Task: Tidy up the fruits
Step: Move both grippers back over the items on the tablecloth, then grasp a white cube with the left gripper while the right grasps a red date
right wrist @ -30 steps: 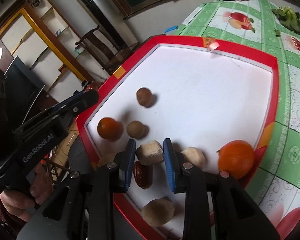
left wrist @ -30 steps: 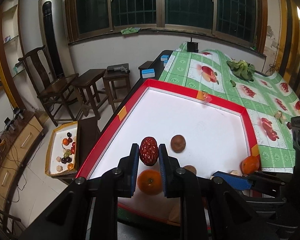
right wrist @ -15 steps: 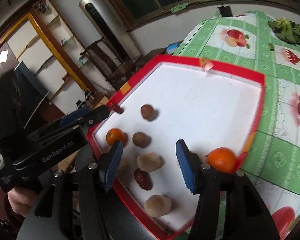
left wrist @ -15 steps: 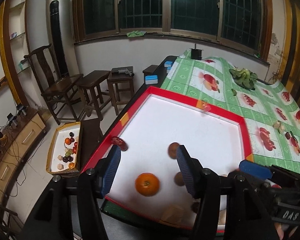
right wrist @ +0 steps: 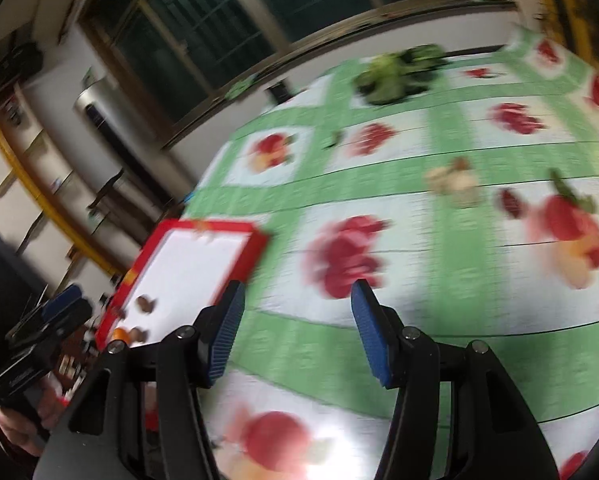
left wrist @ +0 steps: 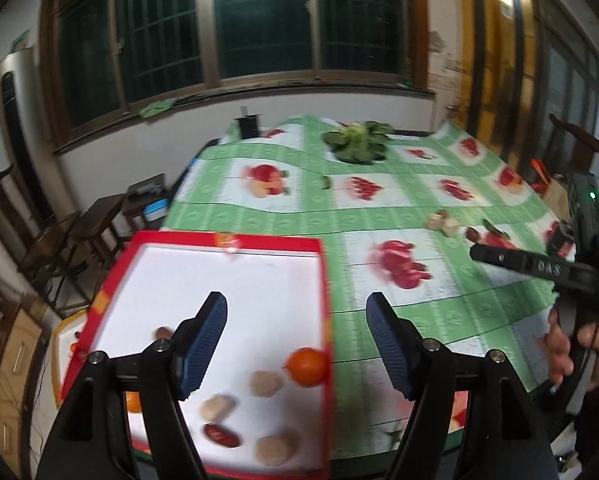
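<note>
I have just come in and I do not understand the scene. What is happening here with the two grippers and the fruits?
A person is sorting fruit with a handheld gripper in each hand. The left gripper and the right gripper are both open with nothing between their fingers; the left one's jaws have just been opening. Several fruits, among them an orange and a red date, already lie in the red-rimmed tray. More small fruits wait on the green tablecloth.
</note>
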A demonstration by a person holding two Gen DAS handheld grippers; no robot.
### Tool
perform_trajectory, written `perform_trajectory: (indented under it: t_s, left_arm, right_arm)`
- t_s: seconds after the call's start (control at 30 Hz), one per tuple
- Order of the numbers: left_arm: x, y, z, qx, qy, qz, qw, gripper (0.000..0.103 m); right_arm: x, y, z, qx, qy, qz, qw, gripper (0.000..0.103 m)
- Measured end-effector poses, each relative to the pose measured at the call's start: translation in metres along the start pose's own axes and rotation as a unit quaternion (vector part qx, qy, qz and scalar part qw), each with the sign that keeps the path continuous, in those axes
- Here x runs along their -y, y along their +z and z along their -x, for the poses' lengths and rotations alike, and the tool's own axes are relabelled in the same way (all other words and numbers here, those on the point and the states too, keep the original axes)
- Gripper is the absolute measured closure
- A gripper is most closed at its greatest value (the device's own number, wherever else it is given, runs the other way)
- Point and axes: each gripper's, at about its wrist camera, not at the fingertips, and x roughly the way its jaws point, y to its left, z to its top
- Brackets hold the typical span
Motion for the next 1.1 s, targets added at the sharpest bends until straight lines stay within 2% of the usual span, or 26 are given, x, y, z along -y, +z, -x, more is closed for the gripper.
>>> perform_trajectory:
  t_s: [0.2,0.4,0.47,0.57,0.63,0.73,0.87,0.93,1.0,1.1]
  left_arm:
    - [0.039,0.008,-0.018,-0.026,-0.052,-0.029,0.9979,0.031]
    - [0.062,0.013,-0.028,-0.041,-0.071,-0.051,0.9953,0.031]
    - [0.067,0.014,-0.033,-0.049,-0.077,-0.054,0.9944,0.031]
    - [0.072,0.017,-0.04,-0.061,-0.089,-0.051,0.9929,0.031]
    - [0.077,0.019,-0.046,-0.069,-0.095,-0.051,0.9918,0.031]
    - [0.084,0.026,-0.058,-0.08,-0.102,-0.049,0.9904,0.031]
    - [0.101,0.038,-0.076,-0.086,-0.102,-0.061,0.9892,0.032]
    - [0.115,0.046,-0.085,-0.086,-0.121,-0.067,0.9867,0.032]
    - [0.128,0.052,-0.098,-0.09,-0.127,-0.072,0.9853,0.032]
    - [0.152,0.059,-0.129,-0.112,-0.134,-0.078,0.9815,0.032]
  right_arm:
    - [0.061,0.02,0.026,0.011,-0.079,-0.013,0.997,0.046]
    - [0.086,0.038,0.004,-0.012,-0.139,0.014,0.99,0.046]
    - [0.09,0.043,-0.005,-0.021,-0.132,0.014,0.991,0.048]
    - [0.089,0.052,-0.019,-0.016,-0.158,0.034,0.987,0.055]
    - [0.09,0.058,-0.029,-0.024,-0.162,0.039,0.986,0.07]
    - [0.097,0.062,-0.046,-0.047,-0.176,0.037,0.983,0.077]
    - [0.097,0.061,-0.047,-0.045,-0.185,0.051,0.98,0.077]
    - [0.102,0.063,-0.044,-0.04,-0.184,0.046,0.981,0.077]
    - [0.112,0.066,-0.033,-0.025,-0.174,0.022,0.984,0.077]
    - [0.136,0.074,-0.013,0.007,-0.149,-0.046,0.988,0.077]
